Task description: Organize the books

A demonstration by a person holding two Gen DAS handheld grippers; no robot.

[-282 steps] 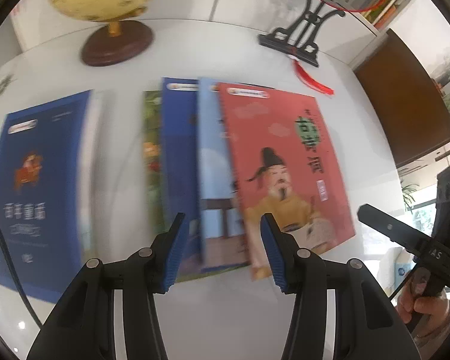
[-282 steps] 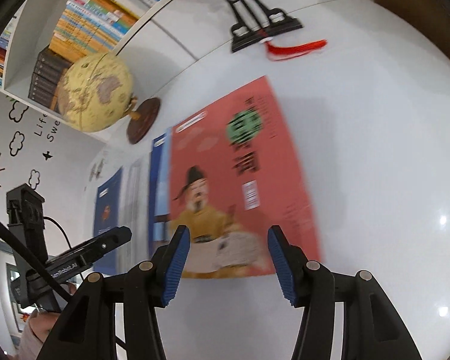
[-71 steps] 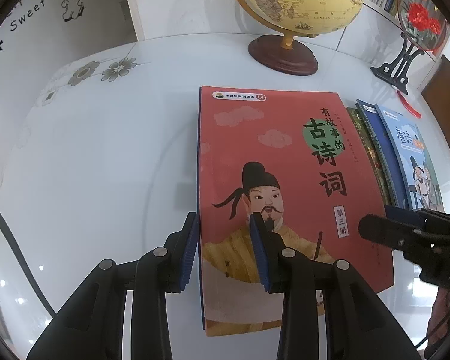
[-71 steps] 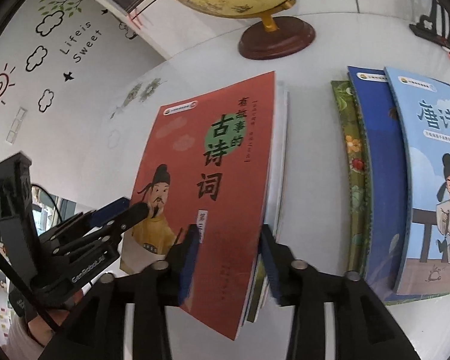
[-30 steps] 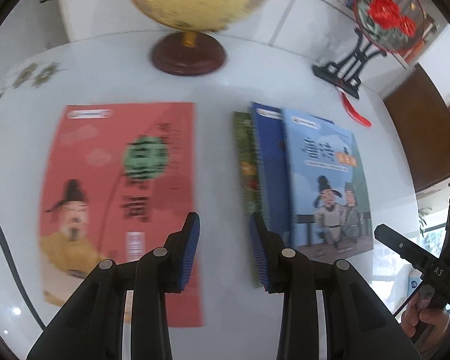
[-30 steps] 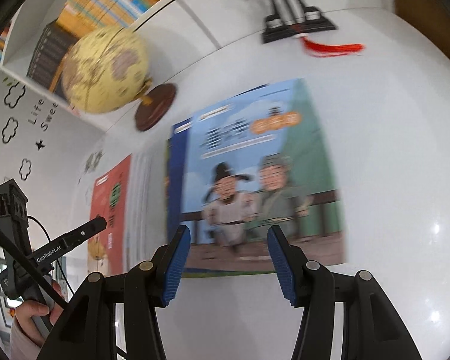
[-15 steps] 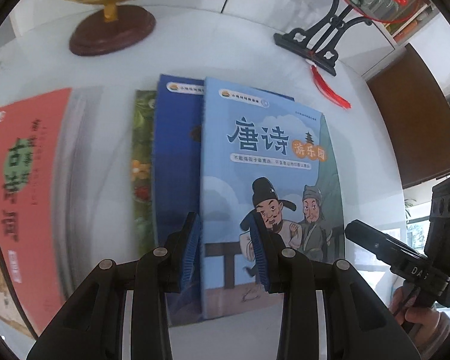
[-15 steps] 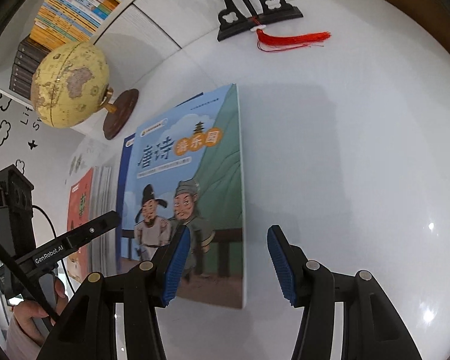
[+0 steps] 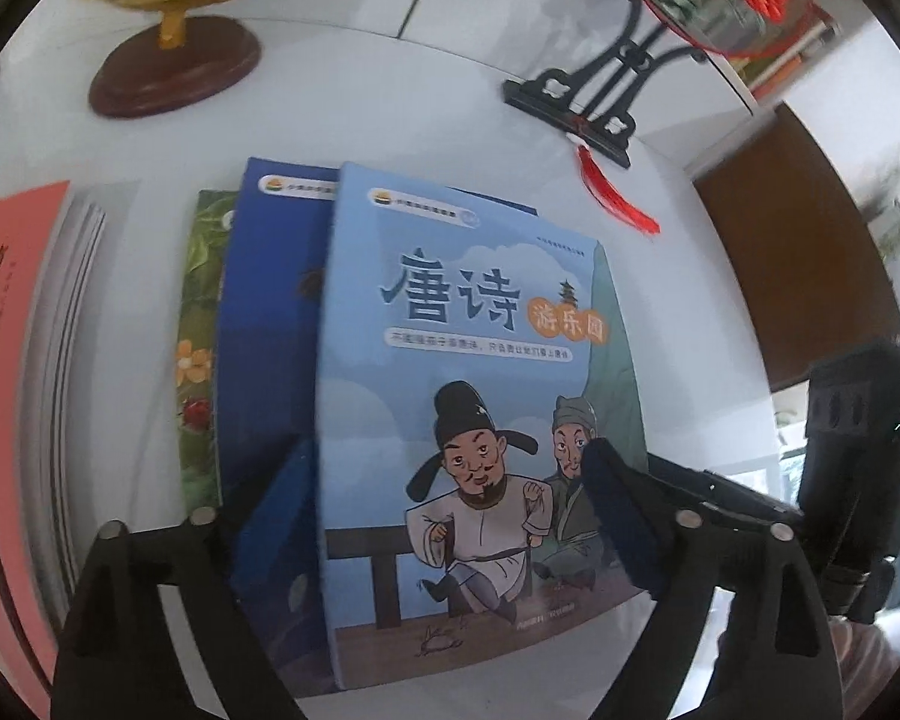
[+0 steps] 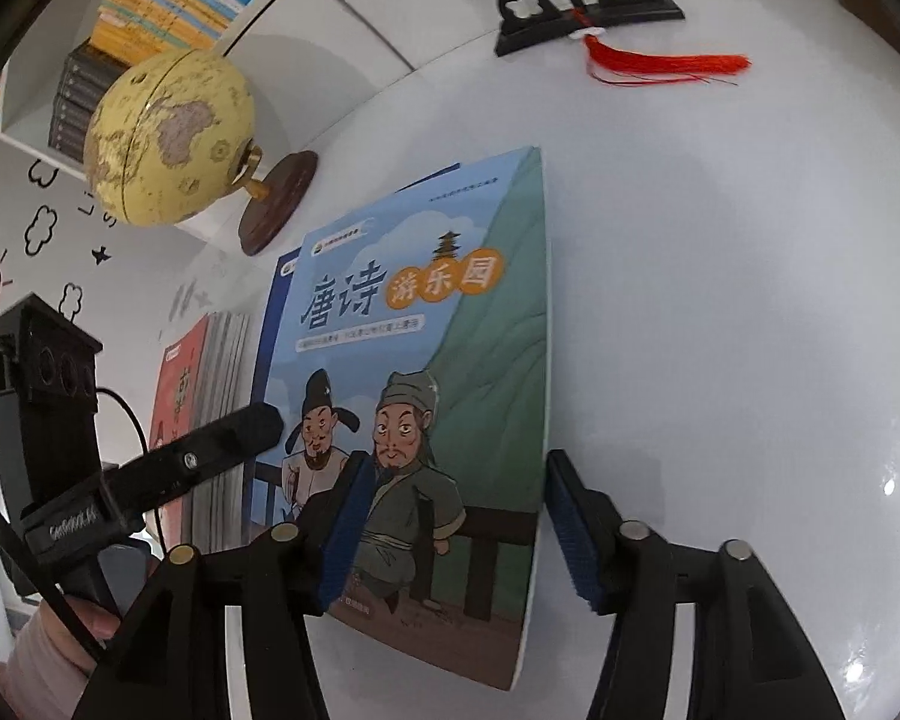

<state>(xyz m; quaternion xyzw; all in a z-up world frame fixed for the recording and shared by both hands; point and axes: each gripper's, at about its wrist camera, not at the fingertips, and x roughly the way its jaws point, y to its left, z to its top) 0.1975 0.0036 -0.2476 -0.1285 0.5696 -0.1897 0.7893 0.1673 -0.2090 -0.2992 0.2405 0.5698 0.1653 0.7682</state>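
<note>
Left gripper (image 9: pixel 444 504): jaws opening wide, straddling the light-blue book (image 9: pixel 474 420), nothing clamped.
Right gripper (image 10: pixel 456 516): jaws opening, bracketing that book's right edge, pads apart from it.
Light-blue book: tops three fanned books on the white surface (image 10: pixel 720 330); likely next to move.
Red book (image 9: pixel 6 324): tops a separate pile, left.

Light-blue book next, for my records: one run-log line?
target: light-blue book atop stack | left gripper: opening | right gripper: opening, straddling its edge
</note>
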